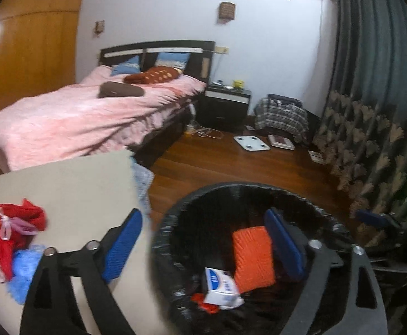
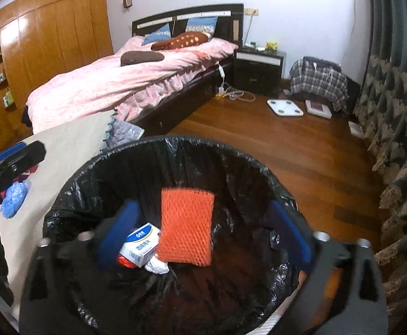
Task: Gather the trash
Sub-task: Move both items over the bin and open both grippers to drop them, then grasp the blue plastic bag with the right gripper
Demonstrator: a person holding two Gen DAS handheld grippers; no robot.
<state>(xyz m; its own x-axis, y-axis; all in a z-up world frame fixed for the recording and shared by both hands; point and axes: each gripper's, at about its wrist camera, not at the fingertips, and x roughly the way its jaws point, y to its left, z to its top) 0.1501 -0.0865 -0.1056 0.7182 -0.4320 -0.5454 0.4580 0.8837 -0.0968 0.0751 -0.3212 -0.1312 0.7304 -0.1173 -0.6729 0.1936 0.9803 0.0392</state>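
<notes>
A black-lined trash bin [image 2: 72, 195] stands on the wooden floor; it also shows in the left wrist view [image 1: 164, 229]. Inside lie an orange foam net [image 2: 186, 226], a white and blue box [image 2: 142, 244] and crumpled bits. My right gripper [image 2: 203, 231] is open over the bin, and the orange net sits between its blue pads without touching them. My left gripper [image 1: 203, 245] is open and empty, straddling the bin's left rim. Red cloth scraps [image 1: 13, 229] and a blue glove [image 1: 24, 270] lie on the beige table [image 1: 86, 184] to the left.
A bed with a pink cover [image 2: 114, 83] stands behind the table. A dark nightstand [image 2: 259, 67], a white scale [image 2: 284, 107] and a plaid-covered pile [image 2: 318, 81] are across the floor. Patterned curtains [image 2: 393, 111] hang on the right.
</notes>
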